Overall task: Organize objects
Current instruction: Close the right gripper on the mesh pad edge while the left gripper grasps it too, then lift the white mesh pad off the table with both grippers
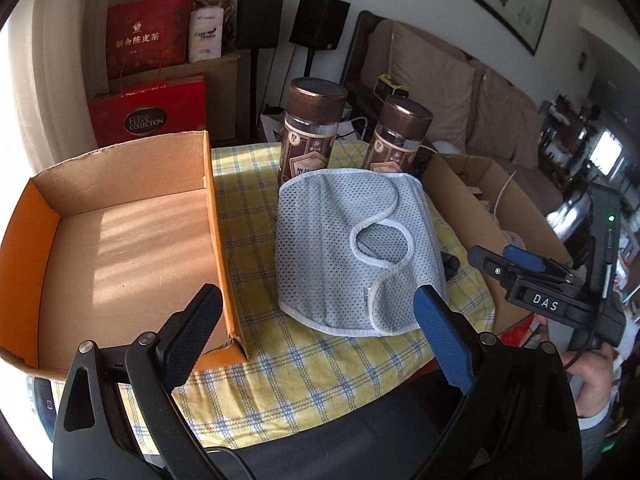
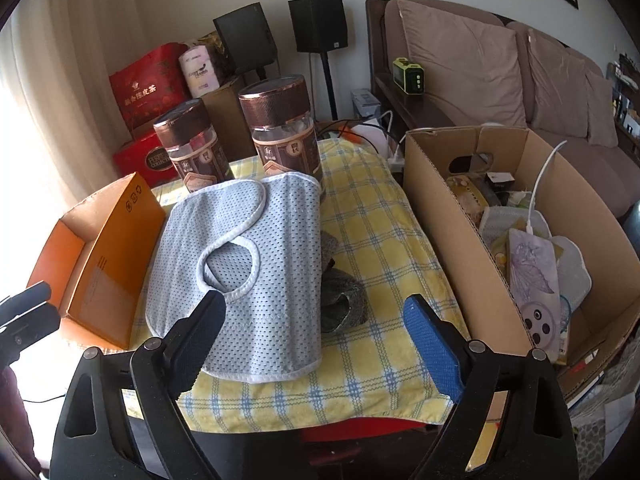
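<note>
Both claws spread wide and empty, nothing between the pads: left claw hanging over the near edge of the desk, black pad toward the orange box, blue pad just short of the mesh piece; right claw poised likewise, its black pad overlapping the near hem of the same piece in the picture, contact not certain. Right claw also seen from the left wrist view, off to the right and apart from the fabric. Just ahead of both, a pale blue-grey perforated mesh wrap with white piping and an oval cut-out, lying domed on the yellow-and-blue checked cloth over the desk. Beneath its right side, a dark grey knitted item poking out. Behind, two clear plastic jars with copper-brown screw lids, upright, side by side. To the left, an open, empty orange cardboard box; to the right, a taller brown corrugated carton already holding mixed odds and ends. Judged step: approach, before any pick. Next move likely calling for descent onto the mesh wrap's near hem, pinch of a thin edge, then lift and carry to one of the boxes; which one, unclear.
</note>
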Tool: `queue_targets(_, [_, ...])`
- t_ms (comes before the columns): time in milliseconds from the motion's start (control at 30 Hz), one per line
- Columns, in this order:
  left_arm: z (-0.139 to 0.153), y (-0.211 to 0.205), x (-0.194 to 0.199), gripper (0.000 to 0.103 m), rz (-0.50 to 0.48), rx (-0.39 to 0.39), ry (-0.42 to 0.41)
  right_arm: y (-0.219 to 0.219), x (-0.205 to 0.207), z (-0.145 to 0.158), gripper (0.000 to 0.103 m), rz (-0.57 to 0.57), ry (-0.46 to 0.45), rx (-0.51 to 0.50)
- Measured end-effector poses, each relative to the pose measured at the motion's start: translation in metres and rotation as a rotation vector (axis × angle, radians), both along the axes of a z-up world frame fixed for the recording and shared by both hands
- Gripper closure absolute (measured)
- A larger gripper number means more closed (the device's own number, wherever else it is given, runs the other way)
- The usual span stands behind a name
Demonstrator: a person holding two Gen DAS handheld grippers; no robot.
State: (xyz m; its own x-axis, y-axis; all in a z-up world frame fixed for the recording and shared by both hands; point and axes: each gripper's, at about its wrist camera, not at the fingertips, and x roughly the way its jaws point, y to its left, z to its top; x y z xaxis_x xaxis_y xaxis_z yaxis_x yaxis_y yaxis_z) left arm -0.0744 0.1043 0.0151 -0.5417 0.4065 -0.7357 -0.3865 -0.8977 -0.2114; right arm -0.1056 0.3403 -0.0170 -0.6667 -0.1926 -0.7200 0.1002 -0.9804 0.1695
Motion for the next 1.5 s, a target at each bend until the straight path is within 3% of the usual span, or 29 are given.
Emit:
queue_targets(67, [-0.001,0.010,-0.017,0.008,-0.018,-0.005,-0.018,-0.002,-0.008,0.000,0.013,0.012,-0.007,-0.005])
queue_targets(133, [-0.003,0.023,-0.031,0.023,-0.038,-0.032,-0.027,-0.004,-0.016,-0.001,0.016,0.035,-0.016,-0.009])
queue_targets(267, [-0.004,0.046,-0.056,0.027,-0.086,-0.047,-0.047,-0.009,-0.035,-0.006,0.022,0.059,-0.034,-0.004])
queue_targets(400, [-0.015,0.067,-0.083,0.027,-0.107,-0.097,-0.113,-0.011,-0.054,-0.016,0.060,0.092,-0.080,-0.050])
queue_targets(467, [-0.021,0.076,-0.095,0.026,-0.101,-0.144,-0.125,-0.010,-0.061,-0.021,0.060,0.088,-0.095,-0.058])
queue_targets(600, [-0.035,0.084,-0.113,0.025,-0.082,-0.205,-0.171,-0.007,-0.069,-0.029,0.047,0.080,-0.109,-0.099])
queue_targets(800, [-0.056,0.092,-0.121,0.019,-0.074,-0.291,-0.193,-0.015,-0.076,-0.035,0.038,0.093,-0.118,-0.095])
queue_targets(933, [-0.069,0.093,-0.123,0.014,-0.072,-0.317,-0.209,-0.024,-0.080,-0.041,0.037,0.094,-0.134,-0.047])
queue_targets(1067, [-0.081,0.086,-0.125,0.016,-0.060,-0.309,-0.235,-0.029,-0.082,-0.045,0.037,0.096,-0.137,-0.019])
queue_targets(1167, [-0.080,0.080,-0.119,0.033,-0.062,-0.276,-0.228,-0.031,-0.081,-0.045,0.041,0.109,-0.129,0.000])
queue_targets(1200, [-0.080,0.079,-0.117,0.042,-0.064,-0.280,-0.220,-0.031,-0.081,-0.045,0.045,0.113,-0.126,0.005])
queue_targets(1233, [-0.079,0.078,-0.114,0.058,-0.076,-0.276,-0.212,-0.031,-0.081,-0.045,0.046,0.113,-0.125,0.010])
queue_targets(1333, [-0.079,0.080,-0.102,0.084,-0.126,-0.278,-0.193,-0.031,-0.079,-0.043,0.054,0.120,-0.110,0.008])
queue_targets(1400, [-0.081,0.082,-0.099,0.093,-0.162,-0.280,-0.198,-0.033,-0.076,-0.039,0.059,0.128,-0.093,0.006])
queue_targets(1500, [-0.086,0.076,-0.094,0.092,-0.145,-0.289,-0.202,-0.036,-0.072,-0.033,0.067,0.137,-0.072,0.005])
